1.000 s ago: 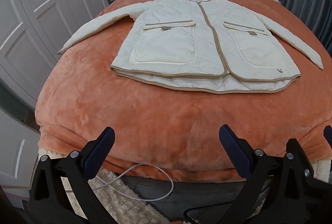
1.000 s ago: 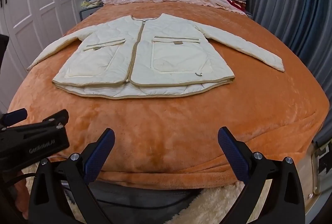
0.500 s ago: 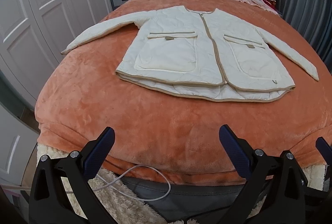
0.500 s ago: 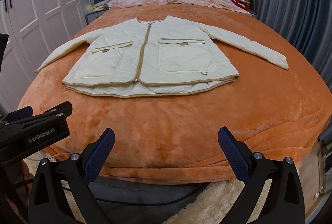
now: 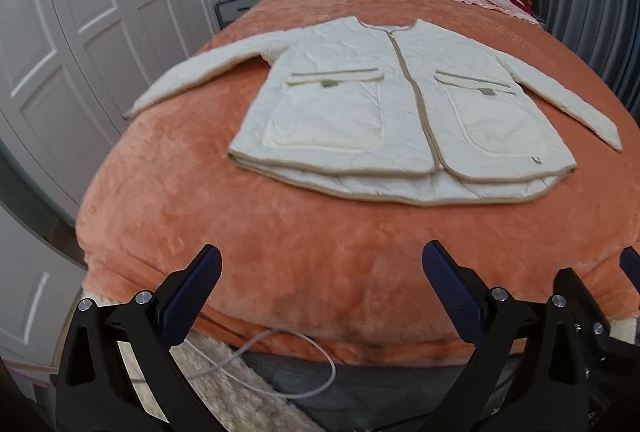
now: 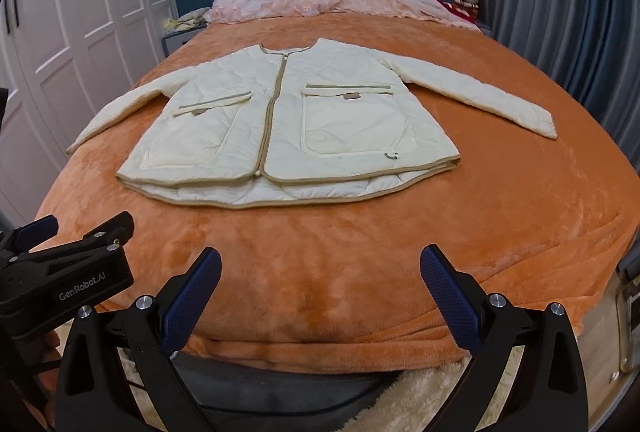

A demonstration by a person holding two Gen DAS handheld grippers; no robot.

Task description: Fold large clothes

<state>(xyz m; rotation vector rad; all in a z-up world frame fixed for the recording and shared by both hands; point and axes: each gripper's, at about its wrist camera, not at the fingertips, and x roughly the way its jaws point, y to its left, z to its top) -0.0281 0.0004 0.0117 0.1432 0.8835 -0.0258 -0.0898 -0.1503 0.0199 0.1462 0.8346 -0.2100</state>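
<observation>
Right wrist view gave me the whole bed [image 6: 520,232] under its orange blanket [image 6: 320,252], and on it the cream quilted jacket [image 6: 288,119] lay flat and face up, zipped, collar toward the headboard and hem toward me, both sleeves spread out to the sides. I judged that no fold had been started, so the step in hand was the reach for a first hold. My right gripper [image 6: 320,288] hung at the foot of the bed with its jaws wide apart and nothing between them; my left gripper [image 5: 322,288] was just as wide and empty, well short of the hem. To do it well, I thought each gripper should go for its own side's sleeve [image 6: 480,99] near the cuff, pinch all the padded layers in one bite, and bring it across the chest without dragging the body. The hem [image 6: 248,201] showed a lower layer peeking out, worth squaring first.
</observation>
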